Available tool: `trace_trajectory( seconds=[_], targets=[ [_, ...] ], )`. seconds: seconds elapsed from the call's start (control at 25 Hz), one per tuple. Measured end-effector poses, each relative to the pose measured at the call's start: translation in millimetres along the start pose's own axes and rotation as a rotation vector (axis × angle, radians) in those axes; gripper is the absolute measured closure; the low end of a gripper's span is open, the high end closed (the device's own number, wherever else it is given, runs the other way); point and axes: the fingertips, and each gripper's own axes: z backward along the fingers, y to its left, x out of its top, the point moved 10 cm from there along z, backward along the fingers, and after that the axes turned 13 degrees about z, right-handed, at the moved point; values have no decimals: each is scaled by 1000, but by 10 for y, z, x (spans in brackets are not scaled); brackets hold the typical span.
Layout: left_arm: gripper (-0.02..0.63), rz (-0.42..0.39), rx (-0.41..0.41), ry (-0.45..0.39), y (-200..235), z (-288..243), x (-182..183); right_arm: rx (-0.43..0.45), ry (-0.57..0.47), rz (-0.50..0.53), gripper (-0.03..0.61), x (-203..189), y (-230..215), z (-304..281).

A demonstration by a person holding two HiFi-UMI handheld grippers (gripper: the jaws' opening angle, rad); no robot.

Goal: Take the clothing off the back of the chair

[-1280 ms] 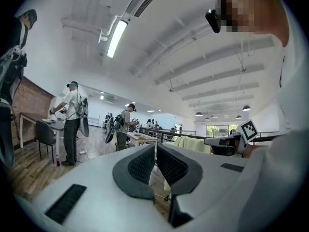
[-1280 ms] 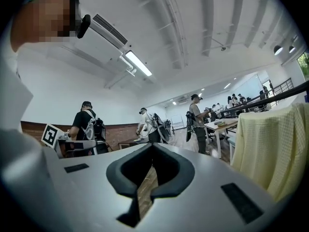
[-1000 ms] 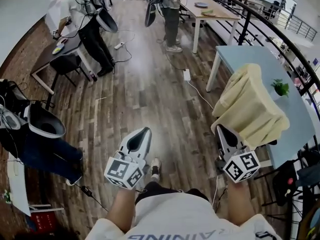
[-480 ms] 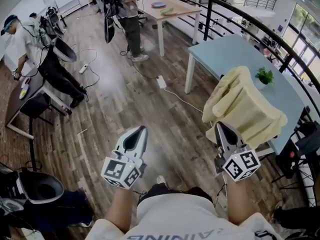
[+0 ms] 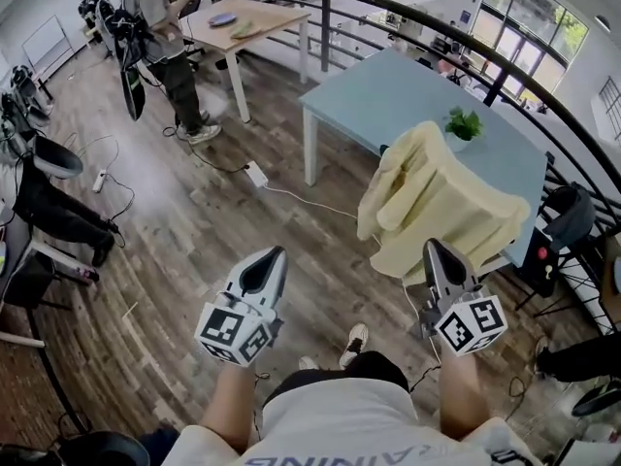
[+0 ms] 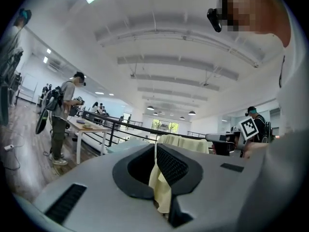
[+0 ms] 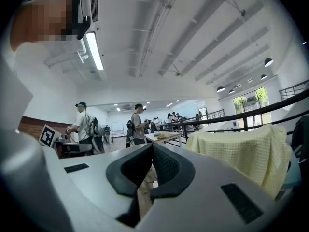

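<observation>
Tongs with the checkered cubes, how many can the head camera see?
2. The left tongs point out over the wood floor; the right tongs point toward the yellow clothing. Neither is hidden.

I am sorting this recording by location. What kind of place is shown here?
Probably an open-plan office or lab on an upper floor: work tables, a black railing along the edge, and a person wearing gear.
</observation>
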Motion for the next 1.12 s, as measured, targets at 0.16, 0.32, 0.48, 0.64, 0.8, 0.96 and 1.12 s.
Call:
trace_trajectory(
  seconds=[0.16,0.32,0.48,0.64,0.8,0.96,1.12],
  targets=[
    [571,-7,-75,35,-19,-502,32,-97,-14,-5,557,-7,-355,6],
    [571,-34,-139,58,-117,-1129,50,-184,-40,14,557,3,-815,78],
    [571,-54,-213,78,-317,-1775,70,-286,-71,5,557,51,-1350,238],
    [569,-60,-269,113,-538,-2371,58,-367,-98,11,557,111,-1865,414],
    [569,-61,-295,140,-697,-2853,82,-438,-87,-8,557,91,-2349,570],
    [569,-50,-330,175,-765,-3278,96,-504,-51,-53,557,-23,-2692,693],
    [569,-28,-376,222,-703,-3651,134,-554,-1,-98,555,-161,-2824,805]
  ],
)
